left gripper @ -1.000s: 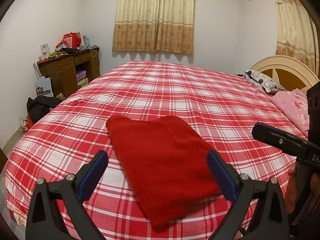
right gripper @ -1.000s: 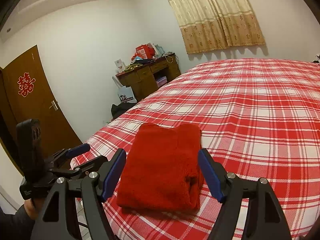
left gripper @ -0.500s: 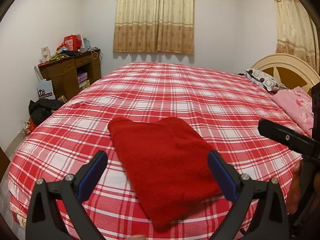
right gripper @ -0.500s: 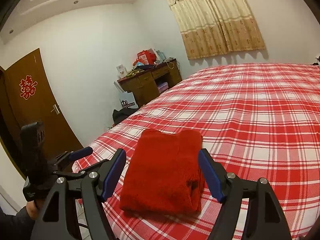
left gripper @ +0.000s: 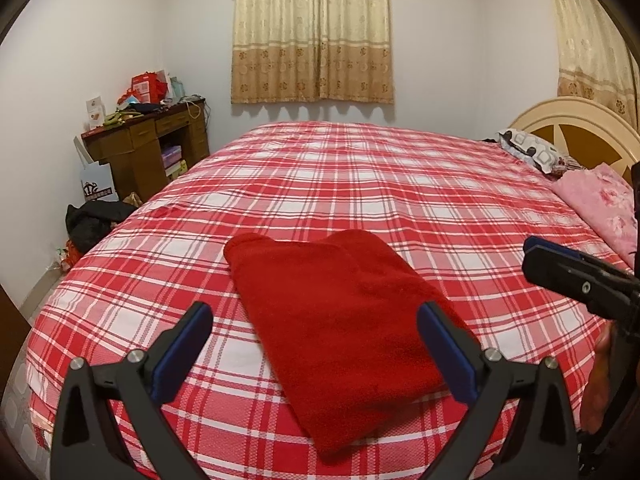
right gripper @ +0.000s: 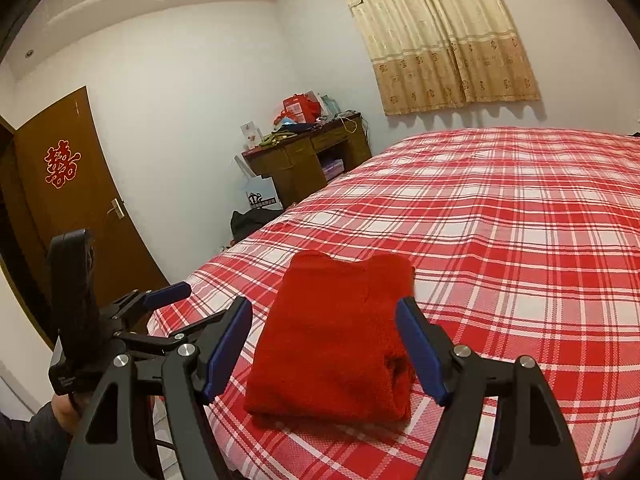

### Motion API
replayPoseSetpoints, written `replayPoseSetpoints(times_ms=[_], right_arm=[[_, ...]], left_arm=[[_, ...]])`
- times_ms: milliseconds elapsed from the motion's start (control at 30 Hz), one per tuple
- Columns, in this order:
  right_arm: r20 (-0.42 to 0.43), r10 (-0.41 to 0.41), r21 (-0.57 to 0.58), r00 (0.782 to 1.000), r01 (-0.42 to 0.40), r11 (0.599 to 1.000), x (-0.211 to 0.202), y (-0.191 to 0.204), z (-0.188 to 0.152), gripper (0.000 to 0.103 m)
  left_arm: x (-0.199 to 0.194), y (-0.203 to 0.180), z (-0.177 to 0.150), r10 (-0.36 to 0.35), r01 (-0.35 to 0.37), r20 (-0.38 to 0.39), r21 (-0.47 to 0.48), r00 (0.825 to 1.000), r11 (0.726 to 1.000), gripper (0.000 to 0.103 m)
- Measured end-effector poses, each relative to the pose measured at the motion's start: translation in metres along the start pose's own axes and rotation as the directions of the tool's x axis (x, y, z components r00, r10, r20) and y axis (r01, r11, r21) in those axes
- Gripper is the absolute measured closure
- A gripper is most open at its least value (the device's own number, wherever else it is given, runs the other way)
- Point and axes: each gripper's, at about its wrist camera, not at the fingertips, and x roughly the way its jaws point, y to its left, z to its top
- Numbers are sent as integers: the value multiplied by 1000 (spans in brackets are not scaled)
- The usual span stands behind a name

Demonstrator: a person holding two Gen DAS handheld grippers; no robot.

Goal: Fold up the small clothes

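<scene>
Both grippers hang above the bed's near edge, jaws spread wide and holding nothing: the left gripper (left gripper: 314,354) and the right gripper (right gripper: 324,350). The red fleece garment (left gripper: 340,320) lies folded flat on the plaid bedspread (left gripper: 400,200), at 12 o'clock from each. I judge the fold finished; withdraw straight back without brushing it.
</scene>
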Motion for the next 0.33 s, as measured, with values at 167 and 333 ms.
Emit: replayPoseSetpoints(times_ms=[167, 333], right_arm=[[-10, 4, -5, 1000, -4, 1000, 1, 3, -1, 28], [-15, 2, -8, 1000, -2, 1000, 1, 3, -1, 28]], left_arm=[[1, 2, -1, -13, 13, -2, -3, 1000, 1000, 0], [1, 1, -1, -13, 13, 2, 5, 1000, 1000, 0]])
